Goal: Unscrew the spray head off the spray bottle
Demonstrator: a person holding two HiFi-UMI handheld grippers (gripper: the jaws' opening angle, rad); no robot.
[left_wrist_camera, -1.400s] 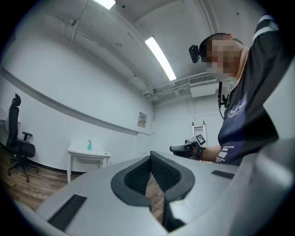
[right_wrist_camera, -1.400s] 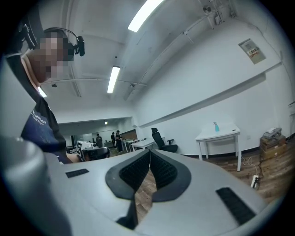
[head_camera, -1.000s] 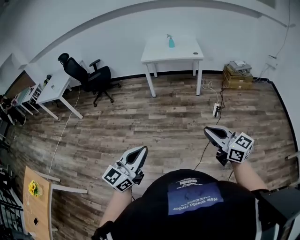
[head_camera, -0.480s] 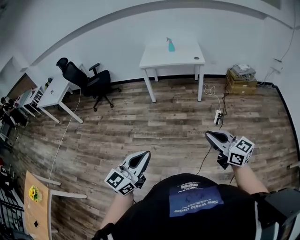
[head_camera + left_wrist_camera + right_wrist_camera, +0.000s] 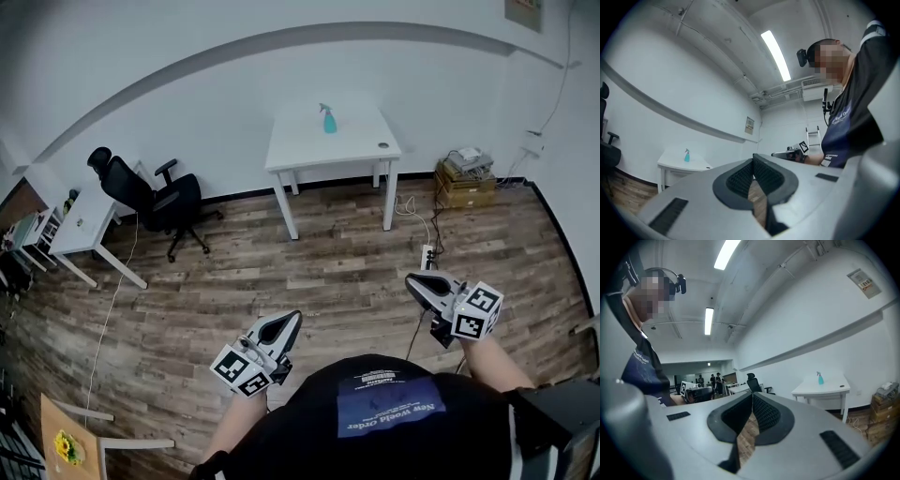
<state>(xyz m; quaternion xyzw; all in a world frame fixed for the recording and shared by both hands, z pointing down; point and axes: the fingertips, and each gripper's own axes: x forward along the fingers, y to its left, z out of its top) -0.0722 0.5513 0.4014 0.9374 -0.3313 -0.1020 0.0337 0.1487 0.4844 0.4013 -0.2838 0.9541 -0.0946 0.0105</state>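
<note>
Head view had the left hand-held gripper (image 5: 287, 322) and right hand-held gripper (image 5: 413, 280) up close, both pressed together, empty. Spray bottle (image 5: 329, 120) sat way off on the far white surface (image 5: 356, 148). Probably light, slick plastic; I'd pinch the body and twist up top.

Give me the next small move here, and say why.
Probably step forward toward the white table: the spray bottle stands on it, far across the wood floor, out of reach. The left tongs and right tongs are both shut and empty, so opening them can wait until closer.
</note>
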